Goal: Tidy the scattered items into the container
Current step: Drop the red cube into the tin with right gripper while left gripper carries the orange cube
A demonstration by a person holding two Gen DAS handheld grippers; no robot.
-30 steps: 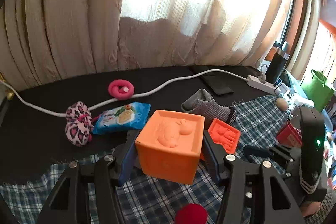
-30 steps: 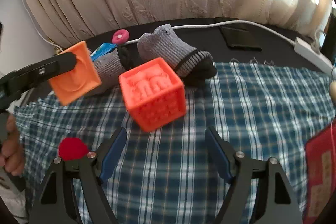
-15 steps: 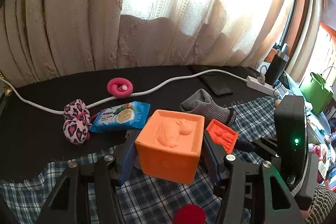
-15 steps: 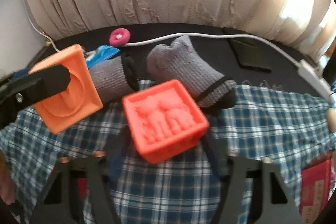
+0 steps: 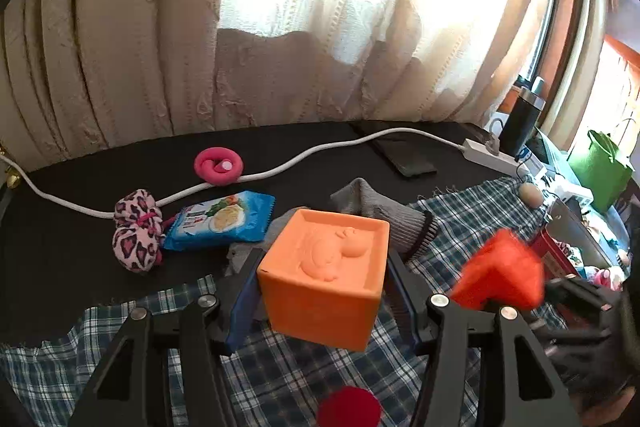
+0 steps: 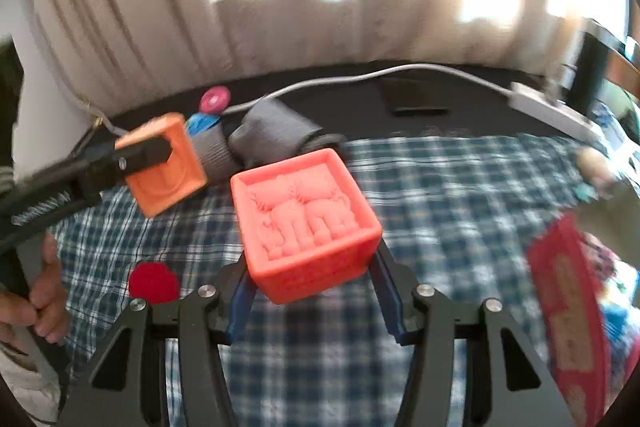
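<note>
Right wrist view: your right gripper (image 6: 312,291) jaws just closed on the red block (image 6: 304,219), prob. lifted; left gripper (image 5: 320,303) grips orange block (image 5: 326,277).

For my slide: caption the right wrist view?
Right hand-held gripper grips a red-orange embossed cube above the plaid cloth.

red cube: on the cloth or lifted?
Lifted. Right gripper jaws clamp the red cube, just closed on it; it hangs above the plaid cloth.
</note>
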